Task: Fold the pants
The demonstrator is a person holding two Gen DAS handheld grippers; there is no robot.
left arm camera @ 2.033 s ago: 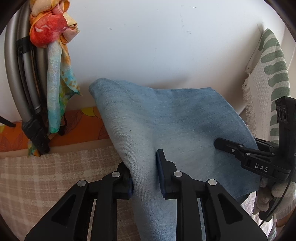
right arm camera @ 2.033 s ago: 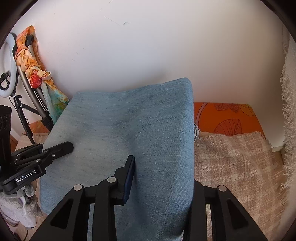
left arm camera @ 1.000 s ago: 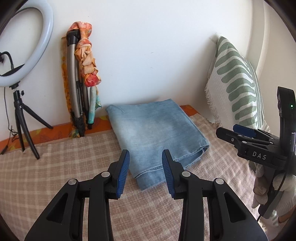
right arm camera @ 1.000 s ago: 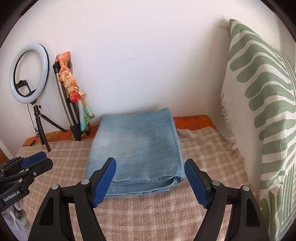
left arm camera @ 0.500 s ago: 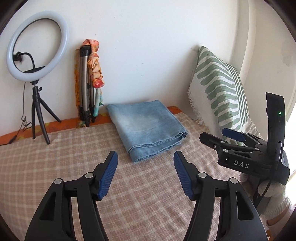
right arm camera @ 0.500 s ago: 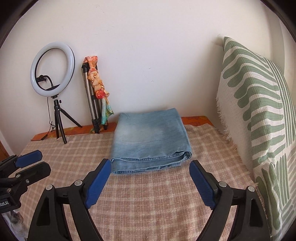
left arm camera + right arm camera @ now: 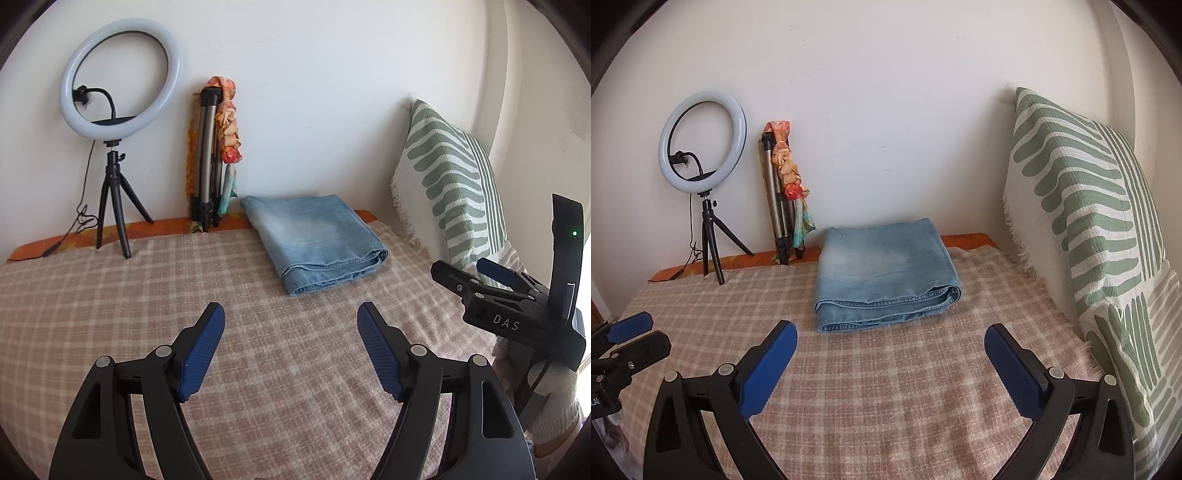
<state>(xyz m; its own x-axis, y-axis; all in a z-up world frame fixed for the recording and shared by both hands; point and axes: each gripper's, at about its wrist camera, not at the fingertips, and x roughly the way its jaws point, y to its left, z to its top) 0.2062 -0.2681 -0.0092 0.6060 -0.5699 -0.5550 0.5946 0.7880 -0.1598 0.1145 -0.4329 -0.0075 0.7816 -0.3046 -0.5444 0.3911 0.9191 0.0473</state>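
The light blue denim pants [image 7: 314,240] lie folded into a flat rectangle at the far side of the checked bed cover, near the wall; they also show in the right wrist view [image 7: 882,273]. My left gripper [image 7: 291,325] is open and empty, well back from the pants. My right gripper [image 7: 890,339] is open and empty, just in front of the folded edge. Each gripper shows at the edge of the other's view: the right gripper [image 7: 480,275] and the left gripper [image 7: 628,332].
A ring light on a small tripod [image 7: 114,122] and a folded tripod with a colourful scarf [image 7: 218,155] stand against the back wall. A green-striped pillow [image 7: 1100,236] leans at the right. The beige checked cover [image 7: 110,295] spreads over the bed.
Both grippers let go of the pants, opened wide and pulled back from the wall. The pants now lie folded on the bed.
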